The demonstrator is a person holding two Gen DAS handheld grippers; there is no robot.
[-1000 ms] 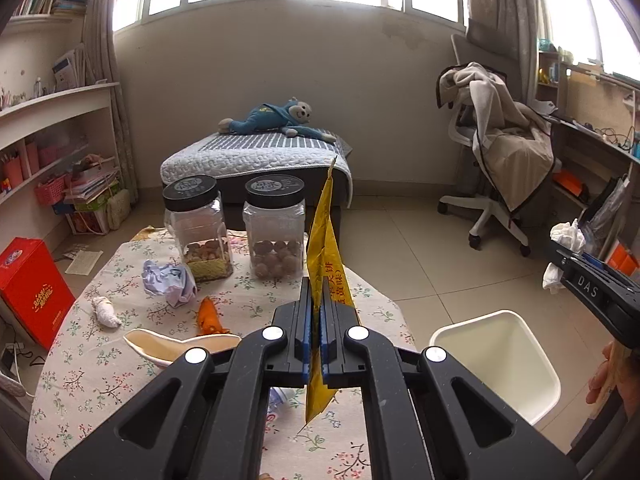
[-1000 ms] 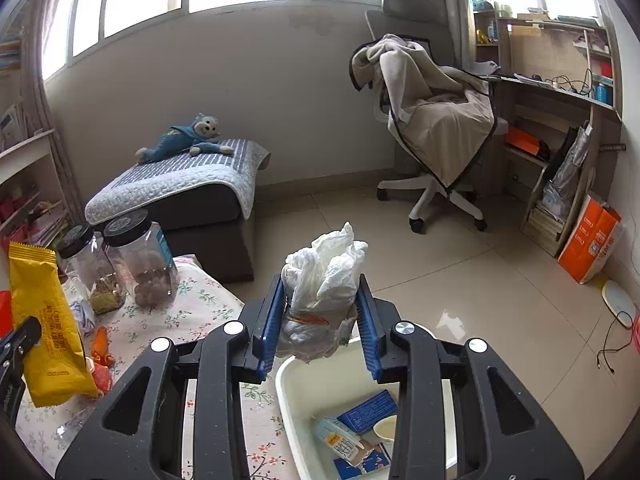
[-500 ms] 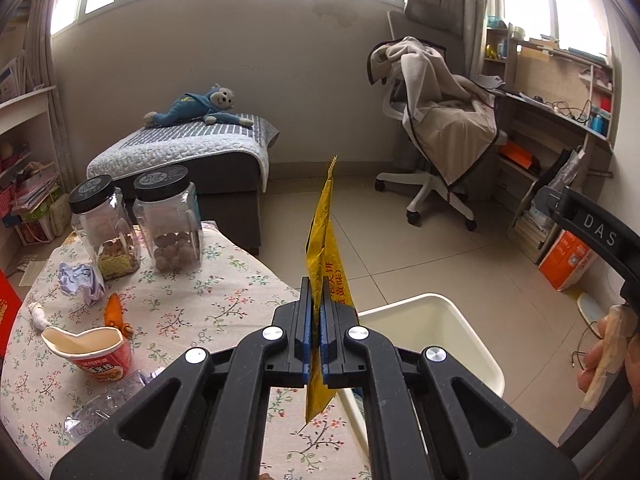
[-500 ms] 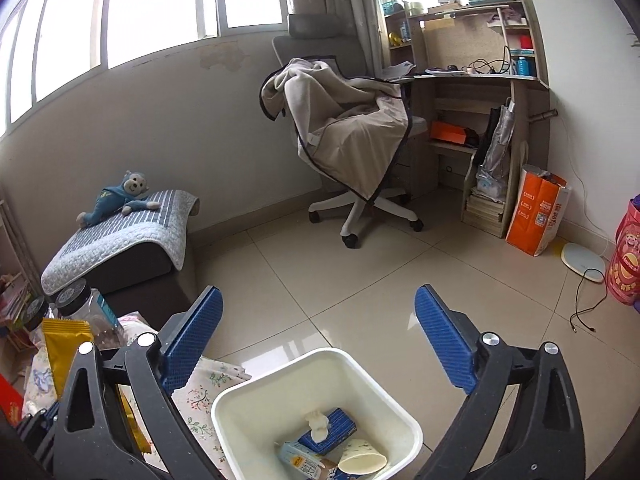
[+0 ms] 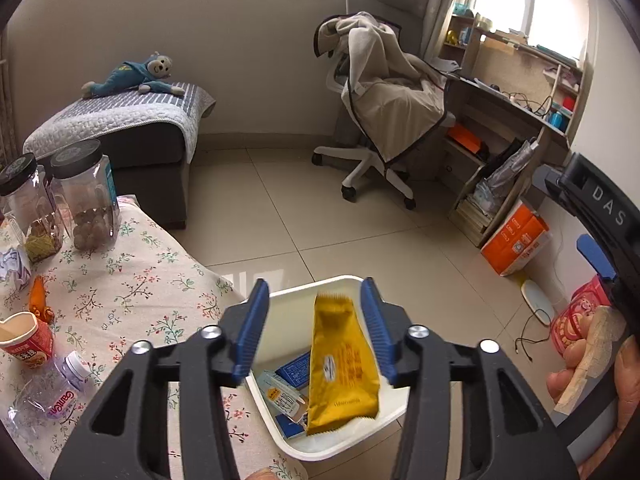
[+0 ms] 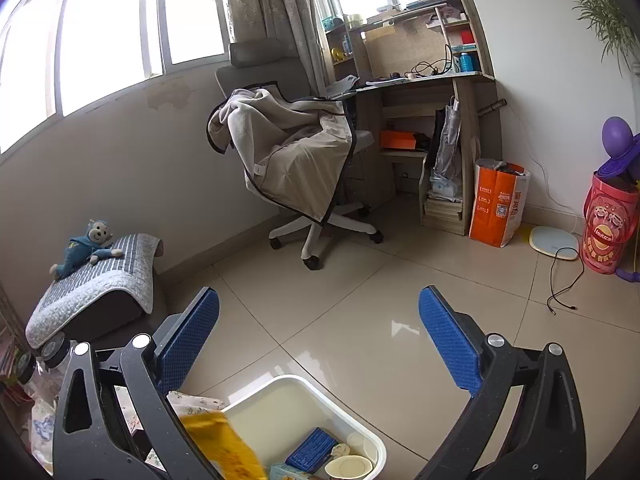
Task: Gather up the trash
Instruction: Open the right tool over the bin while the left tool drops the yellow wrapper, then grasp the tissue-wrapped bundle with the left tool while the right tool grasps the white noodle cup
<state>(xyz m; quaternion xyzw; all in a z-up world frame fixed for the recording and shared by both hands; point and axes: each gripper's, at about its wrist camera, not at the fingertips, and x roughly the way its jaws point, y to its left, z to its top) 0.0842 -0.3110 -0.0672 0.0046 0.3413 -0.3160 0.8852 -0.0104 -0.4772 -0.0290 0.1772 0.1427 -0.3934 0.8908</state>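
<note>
My left gripper (image 5: 314,285) hangs over the white bin (image 5: 286,312) with its jaws opening. The yellow snack wrapper (image 5: 344,364) is loose between and below the pads, touching neither, and drops into the bin. My right gripper (image 6: 319,296) is open wide, still opening, with nothing between its jaws, beside the bin (image 6: 280,386). The wrapper (image 6: 224,440) shows blurred at the bin's left edge. A blue box (image 6: 312,450) and a paper cup (image 6: 348,466) lie inside. On the floral table (image 5: 152,280) lie a red cup (image 5: 24,340), a crushed bottle (image 5: 48,392), an orange wrapper (image 5: 38,300) and crumpled paper (image 5: 14,264).
Two black-lidded jars (image 5: 86,196) stand at the table's far side. A blanket-draped office chair (image 6: 304,160) and a desk stand behind, with an orange bag (image 6: 496,204), a red bucket (image 6: 608,232) and a loose cable (image 6: 560,280) on the tiled floor. A low bed (image 5: 120,120) is far left.
My left gripper swung right over the bin, opened and let go of the yellow wrapper. My right gripper released the white tissue wad into the bin, opened wide and turned right.
</note>
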